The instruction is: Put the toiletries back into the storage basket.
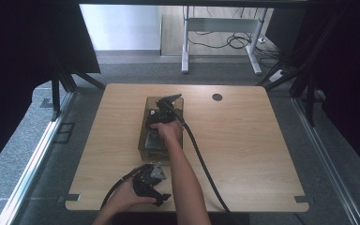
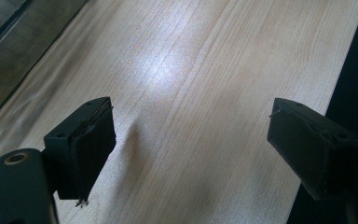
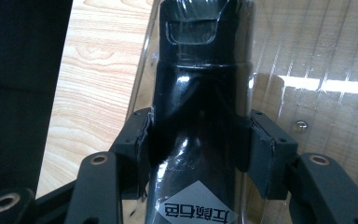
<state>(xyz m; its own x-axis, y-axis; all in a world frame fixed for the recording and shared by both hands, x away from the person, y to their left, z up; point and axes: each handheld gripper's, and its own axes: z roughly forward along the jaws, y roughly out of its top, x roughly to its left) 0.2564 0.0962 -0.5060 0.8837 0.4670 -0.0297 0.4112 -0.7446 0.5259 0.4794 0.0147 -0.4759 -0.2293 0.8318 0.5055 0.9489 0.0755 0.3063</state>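
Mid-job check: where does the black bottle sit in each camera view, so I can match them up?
High view: black bottle lies in the clear box at table centre, under the right gripper.
Right gripper view: bottle fills the centre, clamped between the jaws.
Left gripper view: no bottle.
Shared landmark: the light wooden table.

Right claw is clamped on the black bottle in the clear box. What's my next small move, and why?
Probably lift the right claw slowly upward. Its pads press both sides of the black bottle, which sits inside the clear box beside a wall. The left claw is open over bare table.
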